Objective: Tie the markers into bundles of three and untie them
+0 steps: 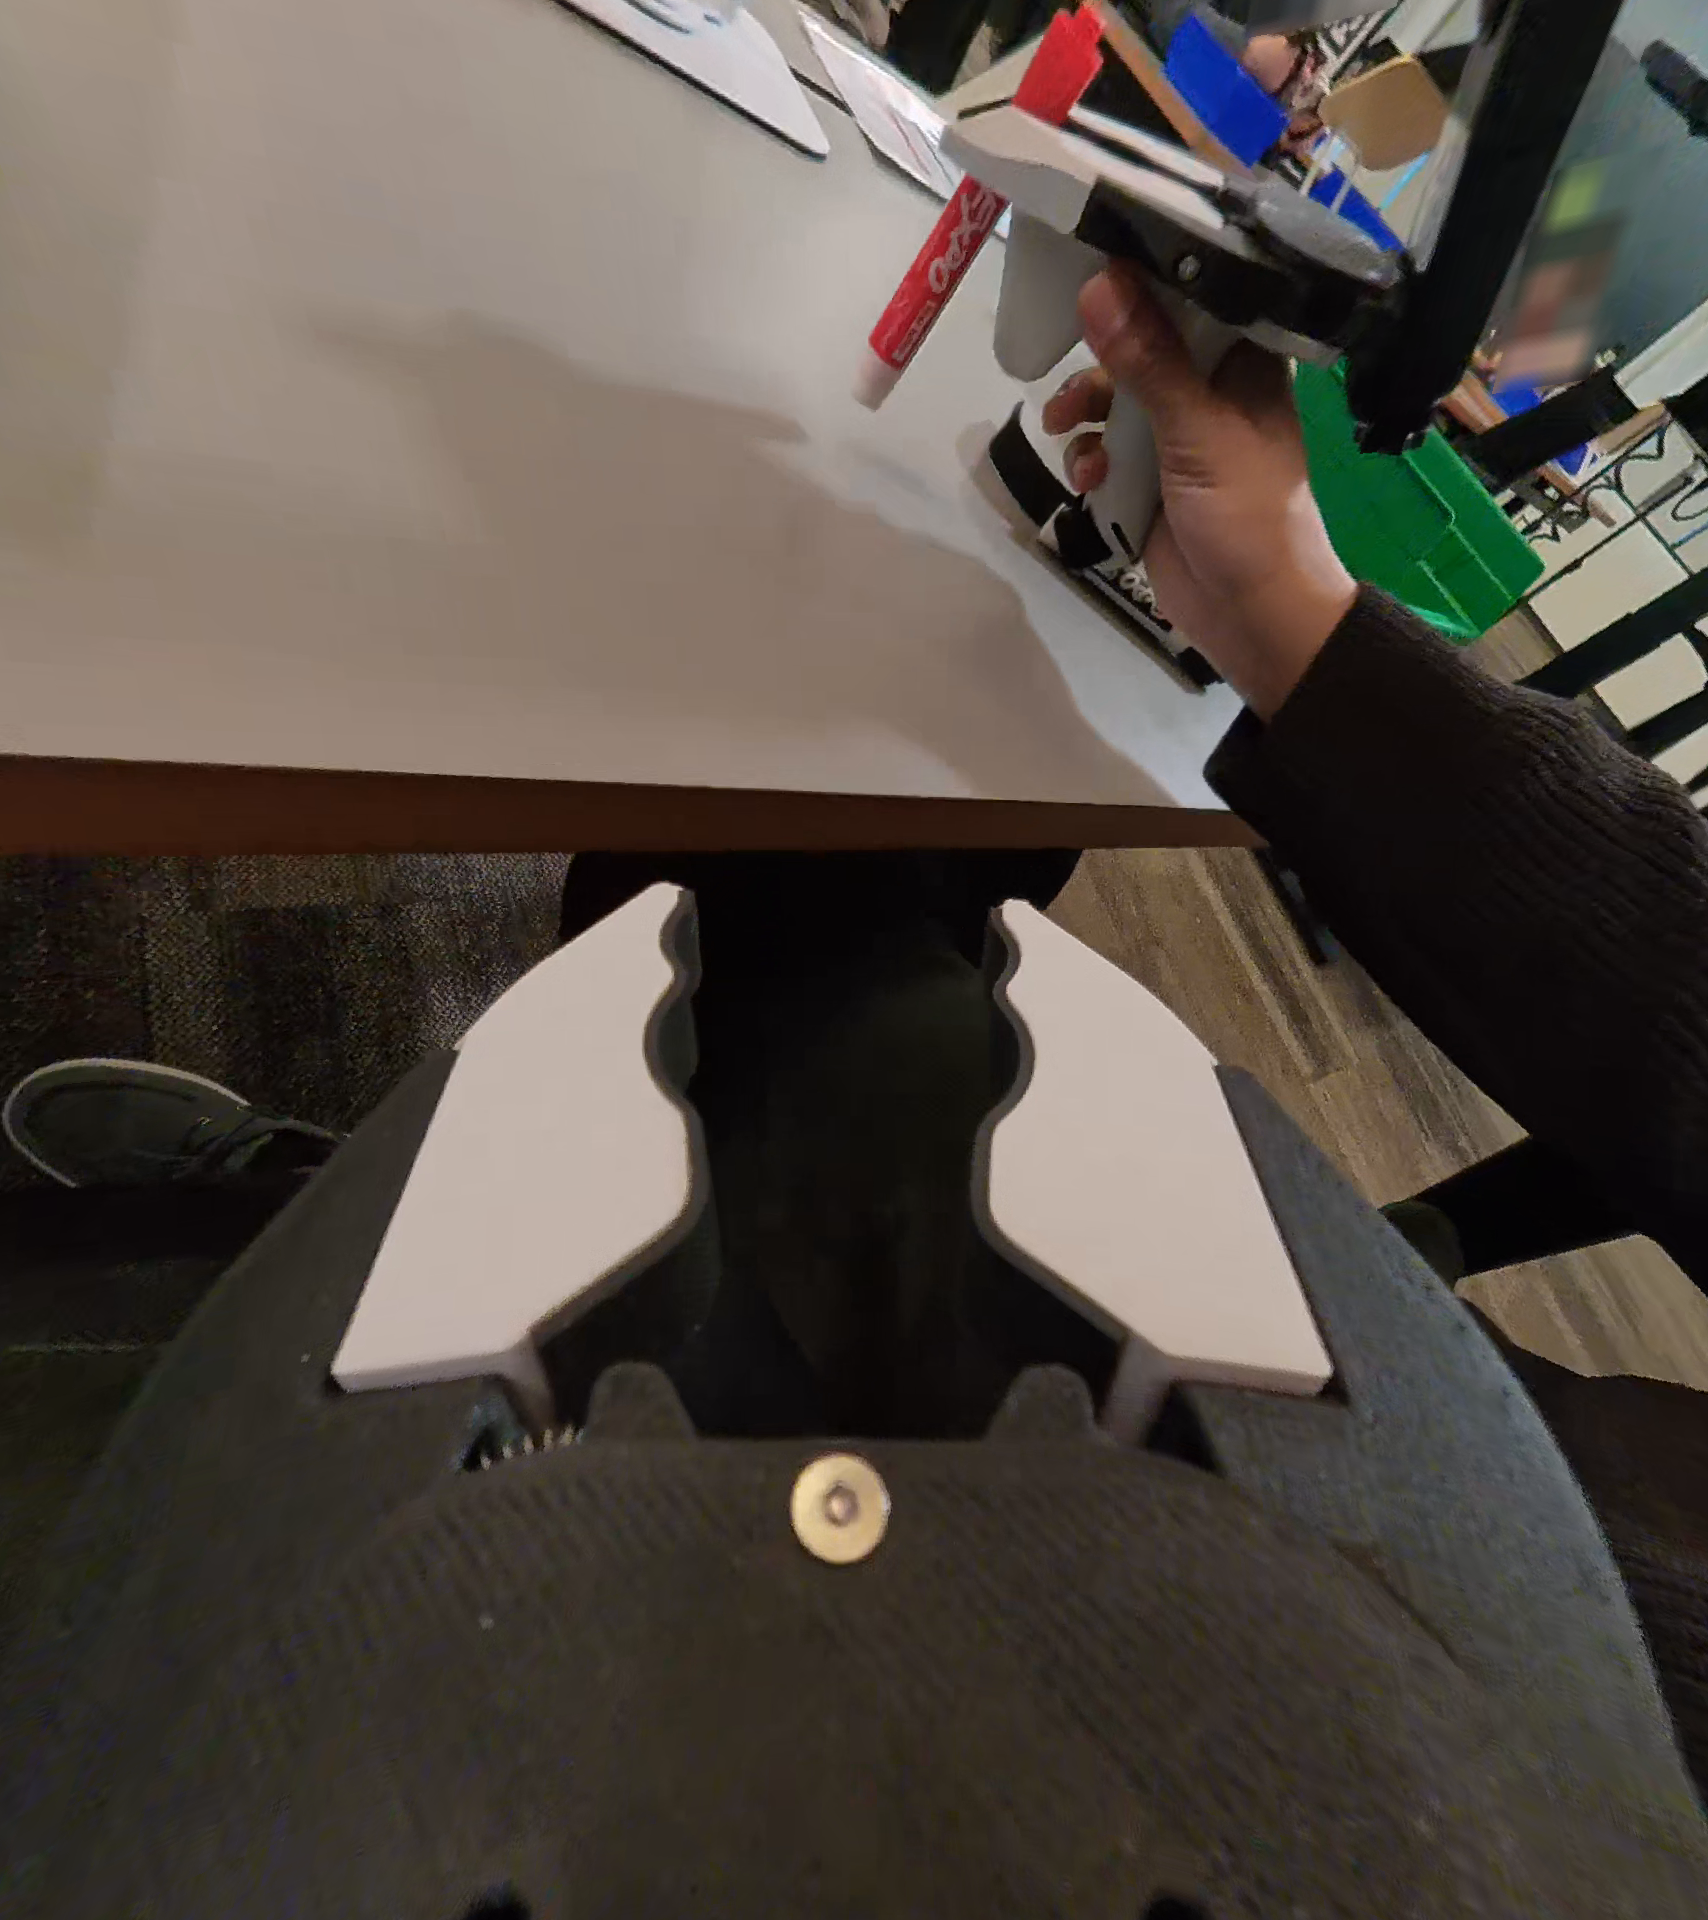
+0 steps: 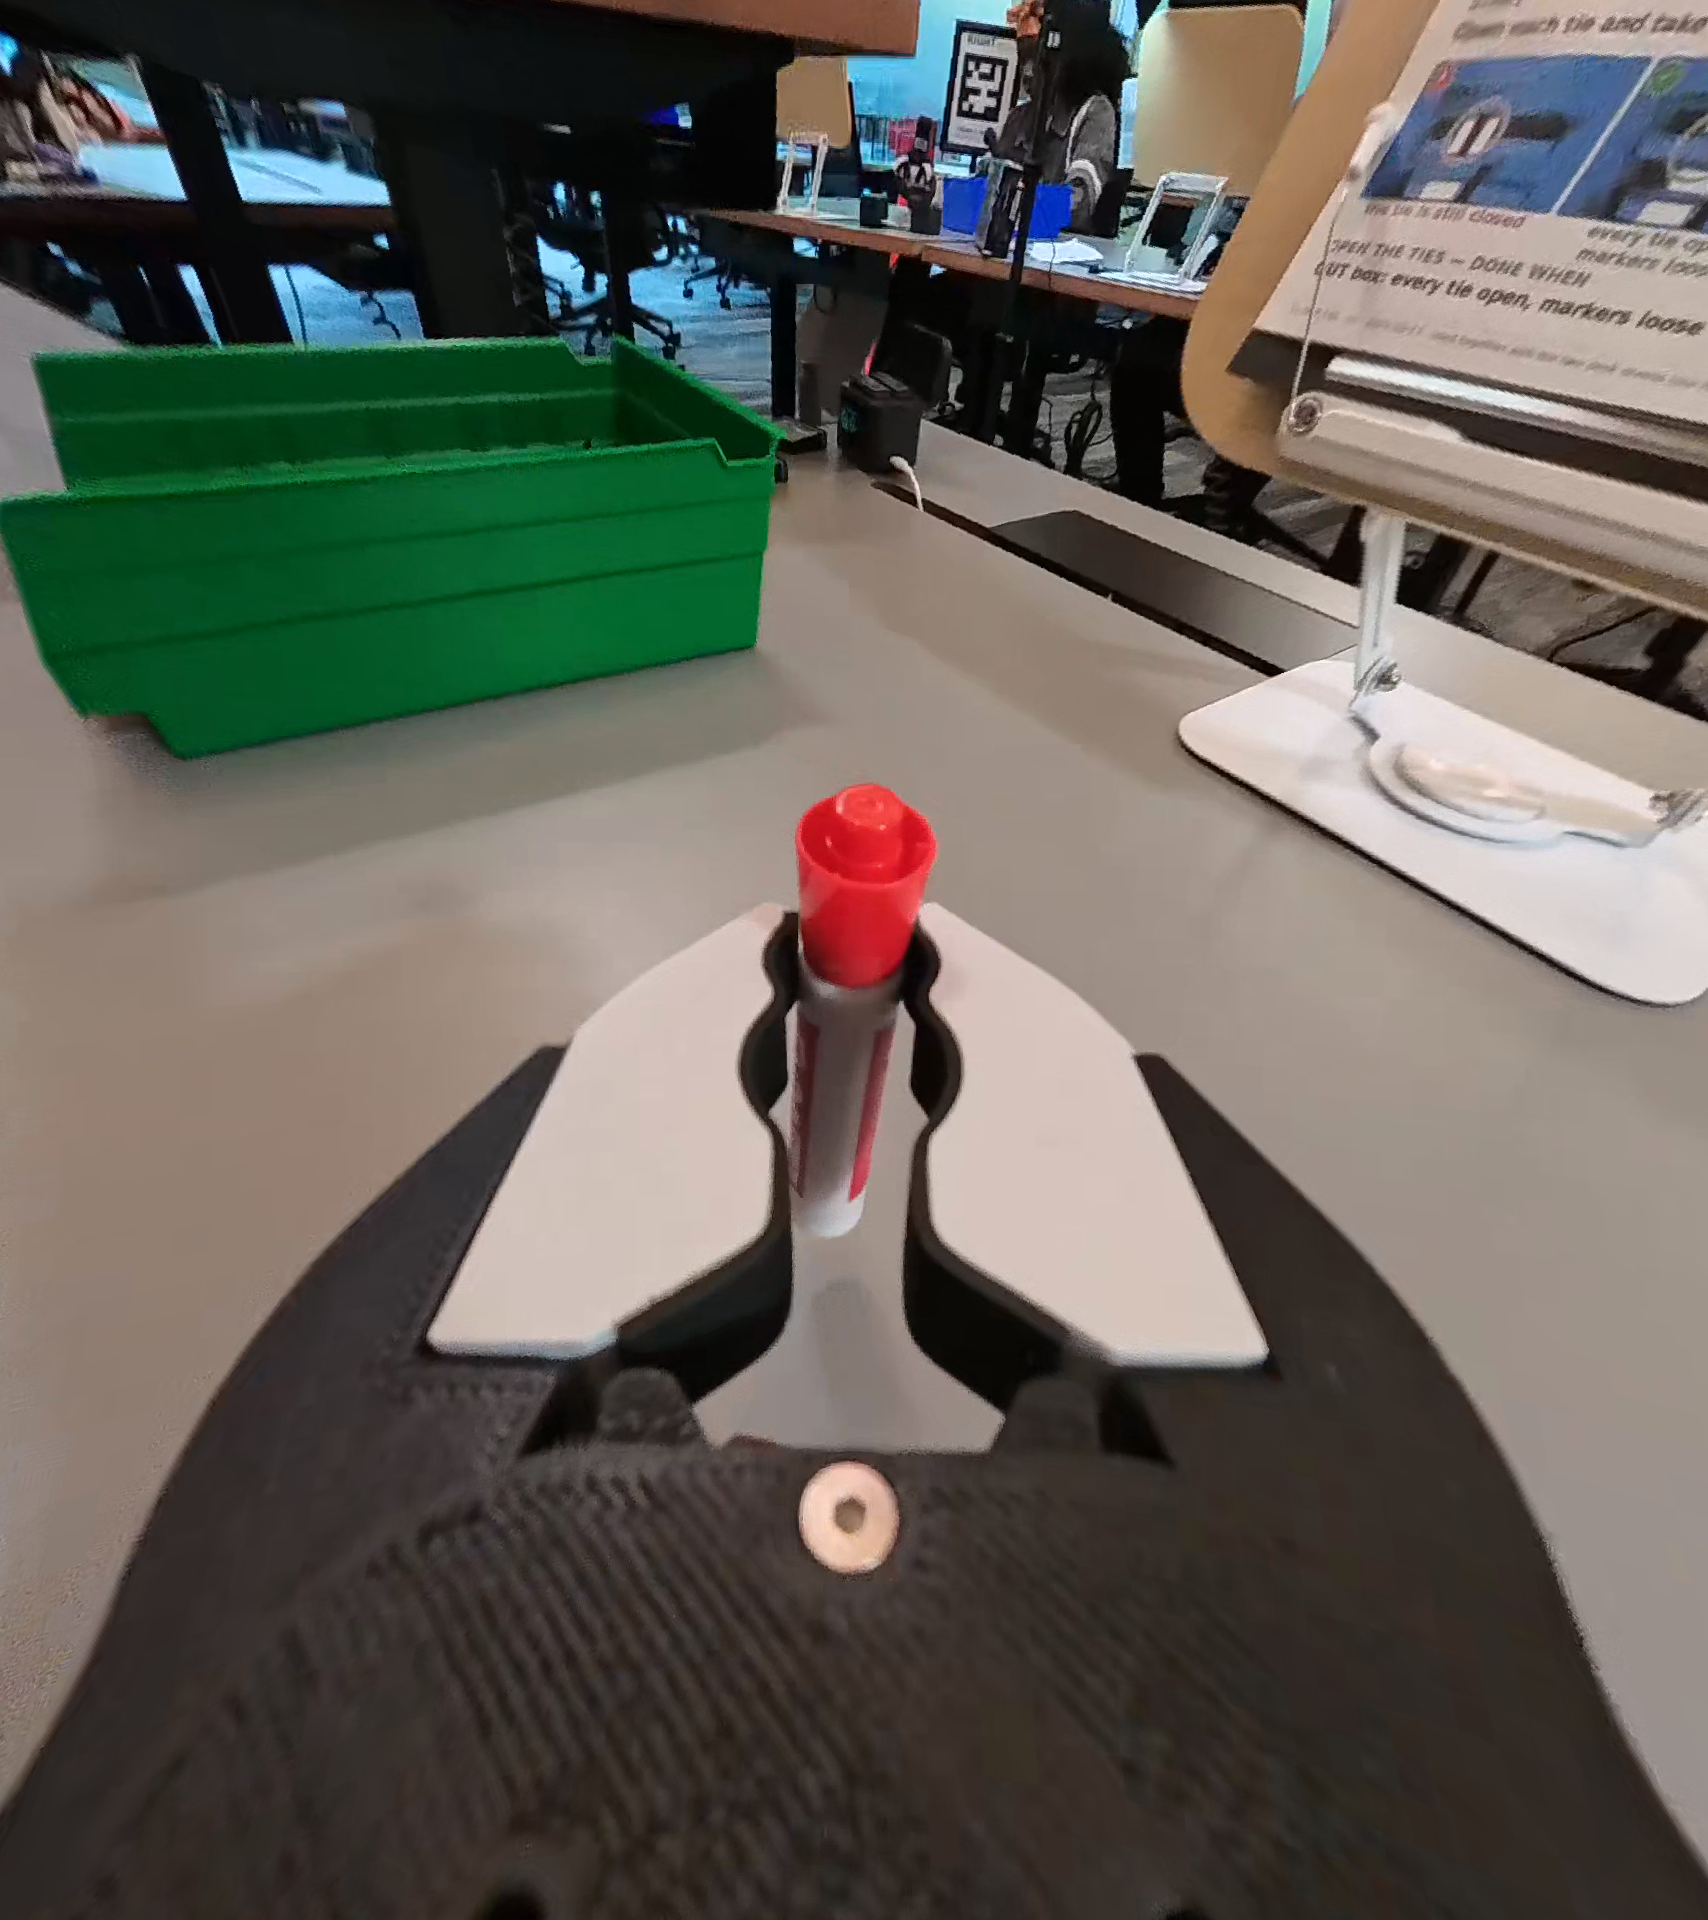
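Red-capped whiteboard marker with a red-and-white plastic barrel (image 2: 850,997) stands nearly upright at the centre of the right wrist view, clenched just below its cap between the white fingertips of the right claw (image 2: 855,971), its lower end hanging clear above the grey bench (image 2: 414,935). In the left wrist view the same marker (image 1: 943,260) shows at upper right, tilted, lifted off the bench. The left claw (image 1: 839,914) is released and empty, low at the bench's near edge at frame centre. A black-and-white marker (image 1: 1120,582) lies on the bench behind the person's hand (image 1: 1203,457). Stacked green plastic bins (image 2: 393,582) sit at upper left of the right view. Judged from this, one marker is being carried to be gathered with others. The next move likely calls for laying it beside its mates, ends level, while the left claw comes up to steady them
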Demonstrator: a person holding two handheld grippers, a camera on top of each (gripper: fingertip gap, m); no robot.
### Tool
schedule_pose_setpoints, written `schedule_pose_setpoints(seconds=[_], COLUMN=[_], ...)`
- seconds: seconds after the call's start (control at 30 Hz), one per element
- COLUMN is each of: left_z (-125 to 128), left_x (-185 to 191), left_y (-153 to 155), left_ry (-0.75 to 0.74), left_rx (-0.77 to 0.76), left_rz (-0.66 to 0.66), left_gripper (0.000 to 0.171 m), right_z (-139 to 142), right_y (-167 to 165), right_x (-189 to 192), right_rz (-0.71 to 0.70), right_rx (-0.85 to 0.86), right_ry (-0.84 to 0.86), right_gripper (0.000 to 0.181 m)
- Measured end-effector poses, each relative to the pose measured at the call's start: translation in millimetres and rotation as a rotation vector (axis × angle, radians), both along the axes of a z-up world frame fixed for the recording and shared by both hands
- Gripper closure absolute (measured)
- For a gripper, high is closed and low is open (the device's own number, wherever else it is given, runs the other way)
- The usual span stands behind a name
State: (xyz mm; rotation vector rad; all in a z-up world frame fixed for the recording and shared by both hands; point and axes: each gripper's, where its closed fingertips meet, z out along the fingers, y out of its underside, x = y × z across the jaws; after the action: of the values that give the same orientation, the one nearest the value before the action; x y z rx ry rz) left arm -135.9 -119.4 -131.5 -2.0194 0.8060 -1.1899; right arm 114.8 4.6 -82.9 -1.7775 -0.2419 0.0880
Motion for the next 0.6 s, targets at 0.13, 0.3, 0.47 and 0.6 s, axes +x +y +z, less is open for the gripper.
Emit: schedule_pose_setpoints(seconds=[0.13,0.3,0.47,0.6], left_z=[-2,-3,-10,-14], left_x=[-8,0,13,21], left_y=[1,-2,-6,-10], left_ry=[0.01,0.012,0.045,0.061], left_rx=[-0.002,-0.012,-0.001,-0.005], left_rz=[0.018,-0.008,-0.055,-0.087], left_gripper=[0.117,0.116,0.117,0.117], right_z=[-11,-22,-22,-26], right_y=[12,9,2,-2], right_x=[-1,-9,-12,-8], right_rz=[0.017,0.046,0.092,0.096], right_rx=[-0.02,-0.048,-0.039,-0.066], right_ry=[0.028,-0.047,-0.031,-0.001], right_gripper=[0.162,0.162,0.162,0.16])
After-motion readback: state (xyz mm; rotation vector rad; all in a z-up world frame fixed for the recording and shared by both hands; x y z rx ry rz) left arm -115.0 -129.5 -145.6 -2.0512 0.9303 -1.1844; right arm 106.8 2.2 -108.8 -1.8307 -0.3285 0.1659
